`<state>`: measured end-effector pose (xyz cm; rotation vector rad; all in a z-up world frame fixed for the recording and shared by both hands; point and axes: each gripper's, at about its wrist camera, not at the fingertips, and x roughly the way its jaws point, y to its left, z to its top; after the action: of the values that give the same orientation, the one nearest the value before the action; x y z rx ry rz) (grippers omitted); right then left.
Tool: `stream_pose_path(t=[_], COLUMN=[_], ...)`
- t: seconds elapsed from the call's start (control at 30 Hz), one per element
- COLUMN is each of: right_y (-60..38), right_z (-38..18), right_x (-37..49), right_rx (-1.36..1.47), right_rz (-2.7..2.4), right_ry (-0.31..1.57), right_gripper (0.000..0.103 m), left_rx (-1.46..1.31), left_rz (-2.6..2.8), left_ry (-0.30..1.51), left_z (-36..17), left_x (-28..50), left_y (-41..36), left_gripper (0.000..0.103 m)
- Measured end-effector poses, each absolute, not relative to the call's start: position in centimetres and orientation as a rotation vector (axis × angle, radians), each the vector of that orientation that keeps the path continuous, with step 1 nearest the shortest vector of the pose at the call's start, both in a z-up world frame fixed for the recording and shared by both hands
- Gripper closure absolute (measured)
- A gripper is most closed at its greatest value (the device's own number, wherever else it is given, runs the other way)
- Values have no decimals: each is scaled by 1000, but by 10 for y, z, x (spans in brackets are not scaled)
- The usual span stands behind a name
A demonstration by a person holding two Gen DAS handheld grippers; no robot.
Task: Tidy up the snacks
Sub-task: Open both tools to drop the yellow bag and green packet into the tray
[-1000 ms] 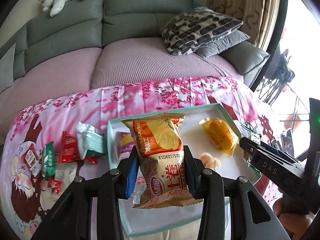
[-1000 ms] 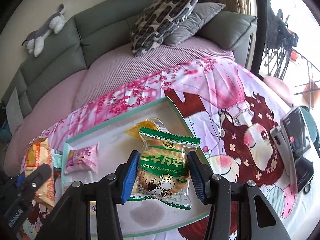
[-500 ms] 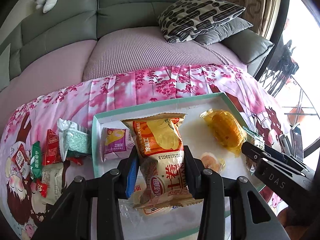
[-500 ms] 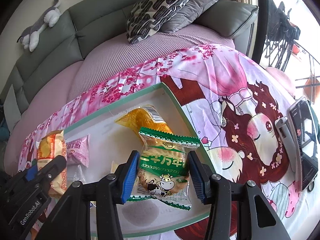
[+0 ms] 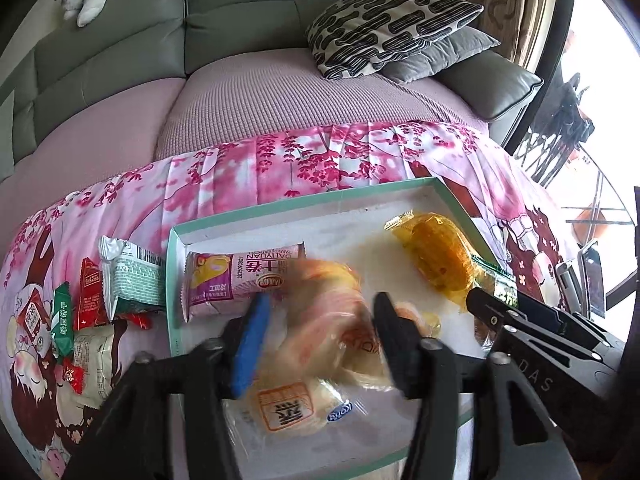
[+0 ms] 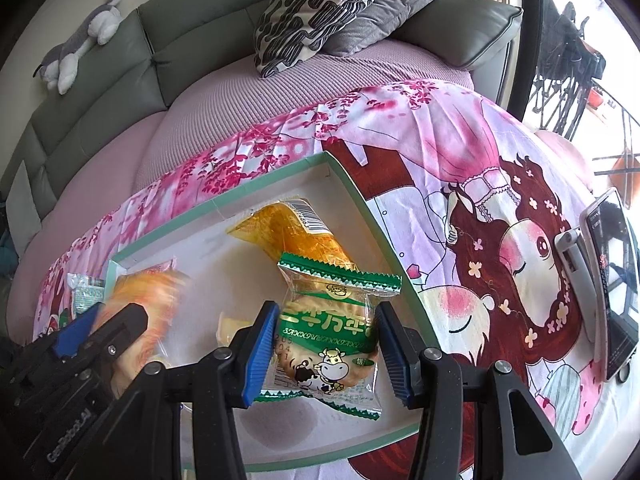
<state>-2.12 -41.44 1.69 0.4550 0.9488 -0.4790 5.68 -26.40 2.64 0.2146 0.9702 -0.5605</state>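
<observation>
Black left gripper (image 5: pixel 320 328) opening around blurred, crinkly orange packet (image 5: pixel 328 312)

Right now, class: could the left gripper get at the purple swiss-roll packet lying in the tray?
Probably yes. The purple swiss-roll packet lies uncovered just beyond the left gripper, whose jaws are opening; the blurred orange packet dropping between them must clear first.

Tray (image 5: pixel 176 280) on the cloth (image 5: pixel 320 160), loose packets (image 5: pixel 132 276) just left, sofa (image 5: pixel 280 92) behind, perhaps touching.

Packets crowd the tray (image 5: pixel 208 229); bare floor (image 6: pixel 192 248) along its far wall.
</observation>
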Motion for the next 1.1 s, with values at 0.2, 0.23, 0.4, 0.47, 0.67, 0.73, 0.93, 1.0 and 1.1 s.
stream_pose_path(t=[0.2, 0.23, 0.4, 0.47, 0.67, 0.73, 0.93, 1.0, 1.1], right_y=[-411, -411, -411, -412, -408, -407, -407, -407, -406], right_z=[16, 17, 16, 15, 15, 15, 15, 15, 17], right_x=[-19, -19, -18, -18, -16, -15, -15, -14, -11], right_rx=[436, 434, 441, 447, 436, 432, 427, 421, 405], right_rz=[-469, -468, -466, -463, -448, -445, -439, -440, -439], right_ry=[956, 956, 963, 966, 962, 959, 949, 944, 937], right_gripper=[50, 50, 42, 26, 7, 0, 0, 0, 0], left_rx=[209, 206, 186, 176, 171, 172, 171, 174, 180], left_rz=[-543, -539, -498, -474, -384, -355, -327, -322, -308], left_ry=[966, 966, 970, 968, 975, 971, 951, 945, 940], left_z=[31, 31, 32, 33, 28, 26, 26, 25, 24], left_x=[58, 58, 62, 64, 72, 75, 78, 79, 83], left_y=[-260, -259, -252, -248, -237, -232, -223, -220, -216], left_gripper=[42, 42, 31, 20, 13, 9, 9, 9, 8])
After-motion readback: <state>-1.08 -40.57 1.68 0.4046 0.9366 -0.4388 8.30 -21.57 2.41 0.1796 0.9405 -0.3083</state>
